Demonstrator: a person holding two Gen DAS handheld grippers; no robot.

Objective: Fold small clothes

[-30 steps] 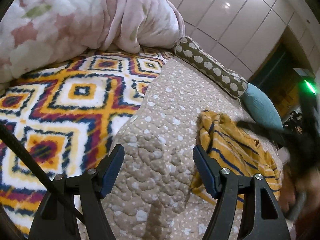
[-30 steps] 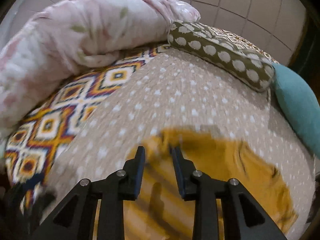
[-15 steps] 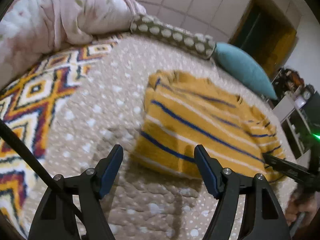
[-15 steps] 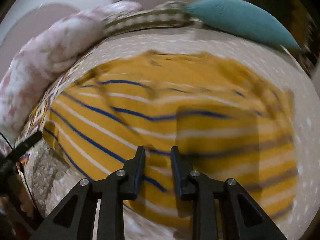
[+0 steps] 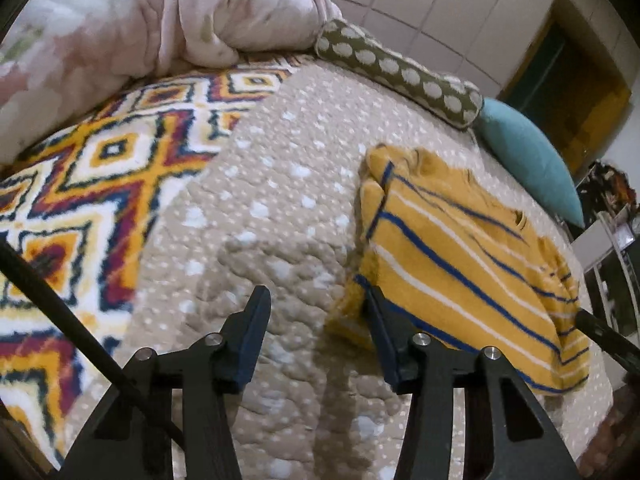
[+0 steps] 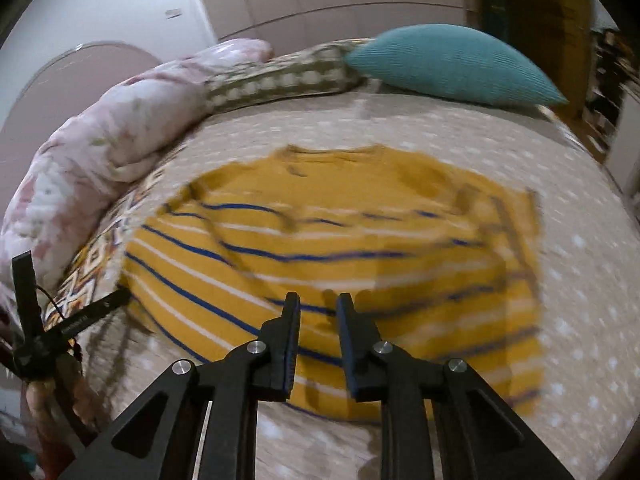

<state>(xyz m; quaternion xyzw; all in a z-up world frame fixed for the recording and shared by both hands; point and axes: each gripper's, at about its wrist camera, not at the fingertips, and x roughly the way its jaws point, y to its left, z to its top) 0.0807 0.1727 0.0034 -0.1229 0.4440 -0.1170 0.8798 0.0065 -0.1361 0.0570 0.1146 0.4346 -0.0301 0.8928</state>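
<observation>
Sweater: a small yellow sweater [image 5: 464,264] with blue and white stripes lies spread out on the bed cover [image 5: 280,208]. Its top end, plain yellow, points at the pillows. In the right wrist view it [image 6: 336,240] looks blurry.

Left tongs: the left tongs [image 5: 316,300] are wide open and hold nothing. They sit low over the bed cover by the sweater's near left corner. The right-hand finger [image 5: 380,332] is right at the sweater's edge. I cannot tell if it touches. The other finger is over bare cover.

Right tongs: the right tongs [image 6: 318,308] are almost closed, with a thin gap between the two fingers. They are over the sweater's near, striped end. I cannot tell if any cloth is pinched in them.

Bed cover: it is tan with little white dots, and puffy like a quilt.

Rug blanket: a fuzzy blanket [image 5: 88,184] with orange, red, white and dark blue diamonds lies on the left side of the bed, beside the tan cover.

Pink blanket: a soft pink flowery blanket [image 5: 152,20] is bunched up at the far left.

Pillows: a long green roll pillow [image 5: 400,76] with white spots lies past the sweater. A teal pillow [image 5: 528,160] lies just beside its right end.

Containers: I cannot pick any out.
</observation>
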